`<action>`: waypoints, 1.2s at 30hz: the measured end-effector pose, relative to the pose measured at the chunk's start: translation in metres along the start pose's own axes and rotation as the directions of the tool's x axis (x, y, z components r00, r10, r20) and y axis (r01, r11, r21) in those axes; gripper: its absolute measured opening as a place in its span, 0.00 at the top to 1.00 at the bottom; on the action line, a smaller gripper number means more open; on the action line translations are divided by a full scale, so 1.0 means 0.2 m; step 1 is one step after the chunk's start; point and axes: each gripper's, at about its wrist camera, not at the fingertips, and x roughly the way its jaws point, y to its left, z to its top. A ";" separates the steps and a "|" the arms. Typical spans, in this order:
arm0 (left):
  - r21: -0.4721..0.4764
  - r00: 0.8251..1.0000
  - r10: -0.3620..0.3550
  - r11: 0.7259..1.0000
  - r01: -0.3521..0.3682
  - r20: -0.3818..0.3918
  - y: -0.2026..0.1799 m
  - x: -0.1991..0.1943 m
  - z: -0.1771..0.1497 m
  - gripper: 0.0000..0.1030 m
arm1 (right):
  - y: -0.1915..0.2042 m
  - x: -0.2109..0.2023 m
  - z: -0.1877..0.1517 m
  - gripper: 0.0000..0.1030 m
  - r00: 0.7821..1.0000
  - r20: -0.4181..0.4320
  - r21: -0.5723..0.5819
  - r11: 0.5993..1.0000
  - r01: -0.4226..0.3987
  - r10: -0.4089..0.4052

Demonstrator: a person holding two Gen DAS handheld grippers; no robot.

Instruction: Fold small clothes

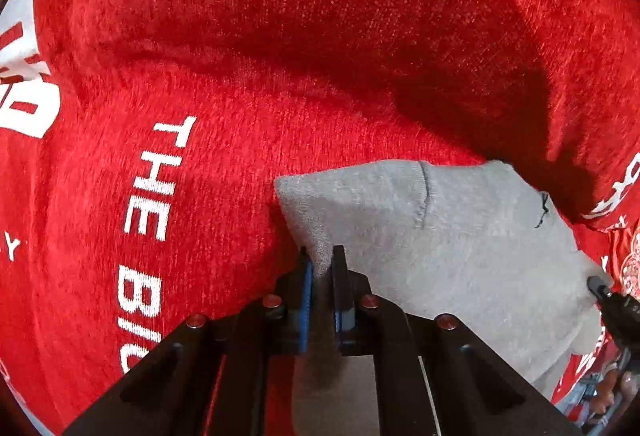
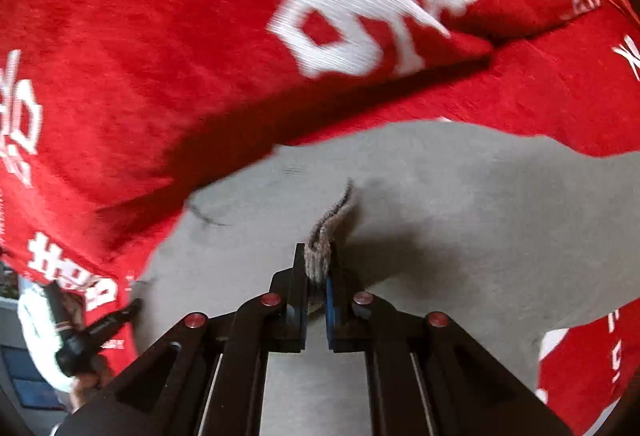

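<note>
A red blanket with white lettering and large white characters covers the whole surface in both wrist views; what lies beneath it cannot be told. In the right wrist view a fold or cushion of the same red fabric rises behind the work area and casts a dark shadow along its lower edge. No containers appear in either view.

The grey garment, a small piece of soft knit cloth, lies flat on the red blanket. A stitched seam line runs across it near its upper edge, and a short loose dark thread sits near its right corner.

The left tool has its jaws closed down on the garment's left edge, with a pinch of grey cloth caught between the blue-lined pads.

The right tool is likewise closed, clamping a ribbed grey-brown band of the garment, which stands up in a narrow ridge out of the jaws. In the left wrist view the tip of the right tool touches the garment's far right corner. In the right wrist view the left tool shows at the lower left, at the garment's edge.
</note>
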 end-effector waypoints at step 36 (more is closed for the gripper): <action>0.100 0.973 0.207 0.975 -0.197 -0.102 0.02 -0.09 -0.39 0.90 | -0.18 0.02 -0.10 0.92 0.985 -0.137 0.051 0.993 0.111 -0.103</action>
